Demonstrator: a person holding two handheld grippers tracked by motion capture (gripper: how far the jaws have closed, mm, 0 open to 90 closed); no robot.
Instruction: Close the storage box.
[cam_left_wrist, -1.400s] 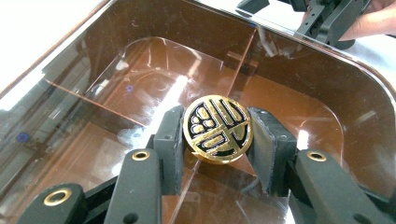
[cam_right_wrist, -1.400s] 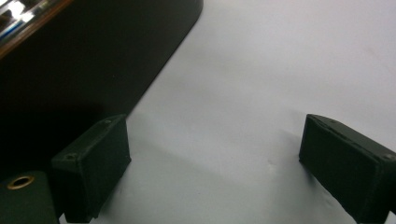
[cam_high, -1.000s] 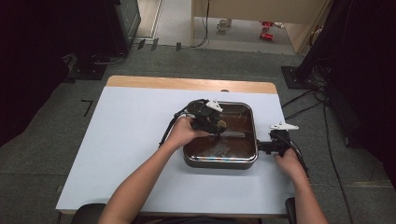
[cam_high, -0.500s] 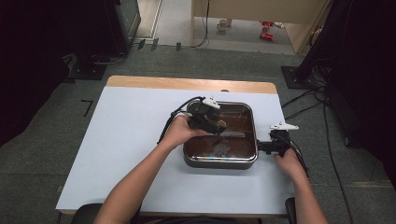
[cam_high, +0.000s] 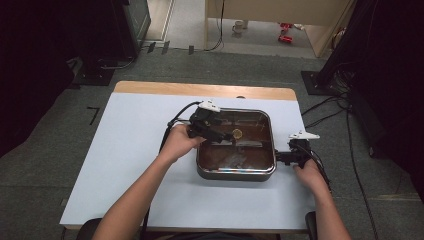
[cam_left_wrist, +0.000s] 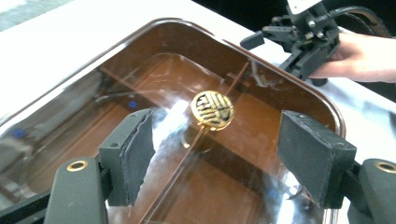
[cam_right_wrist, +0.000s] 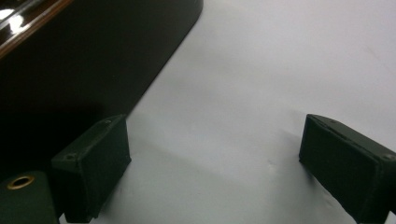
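Observation:
A square metal pan (cam_high: 235, 172) sits on the white table (cam_high: 125, 165) under a brown-tinted glass lid (cam_left_wrist: 140, 84) with a round gold knob (cam_left_wrist: 212, 110) (cam_high: 237, 133). My left gripper (cam_left_wrist: 219, 135) (cam_high: 224, 135) hovers over the pan's left part. Its jaws have just been opening; the knob lies ahead in the gap, and neither pad touches it. My right gripper (cam_right_wrist: 215, 144) (cam_high: 279, 157) rests open on the table against the pan's dark right side (cam_right_wrist: 70, 56), with nothing between its pads. It also shows far off in the left gripper view (cam_left_wrist: 303, 42).
The table's wooden far edge (cam_high: 200, 90) runs behind the pan. Bare white tabletop spreads to the pan's left and front. Cables (cam_high: 330, 107) trail over the grey floor at the right, and dark stands ring the table.
The left gripper's jaws have opened off the gold knob, and the hand has drawn back to the left and risen a little. The right hand has stayed put.

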